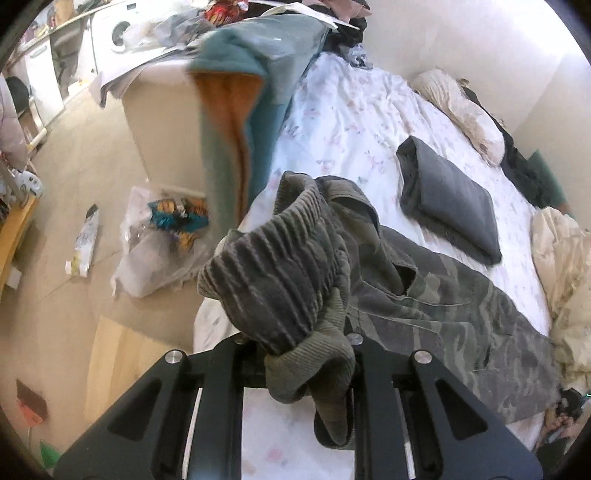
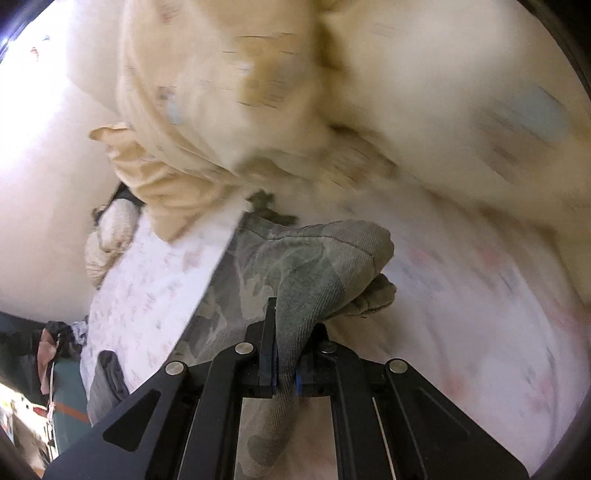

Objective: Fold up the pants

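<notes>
Left gripper [image 1: 308, 363]: clamped on the ribbed waistband [image 1: 273, 273] of the camouflage pants [image 1: 443, 306], elastic bunched and lifted between closed jaws at the near bed edge. Right gripper [image 2: 286, 363]: pinched on a ribbed cuff [image 2: 332, 266] at the opposite end, fingertips [image 2: 267, 354] close together with only cloth between them, cuff raised off the sheet. Between the two holds: pants stretched lengthwise across the bed [image 1: 343, 122], long axis running from left tool away to the right, seat and legs resting flat on the floral sheet. Judged relation for the coming move: waist nearer the left tool, leg end nearer the right, so an end-to-end fold would mean carrying one along that axis toward the other; which one, not determinable. Whether both cuffs or one sit in the right grip: not determinable. Farther along the sheet: folded grey garment [image 1: 448, 203], well apart from the pants. Right of the pants: cream duvet [image 1: 565, 280], near the leg end, blurred in the right wrist view. Farthest: teal and orange garment [image 1: 236, 122] hanging near the bed's corner; washing machine [image 1: 114, 35] beyond.
</notes>
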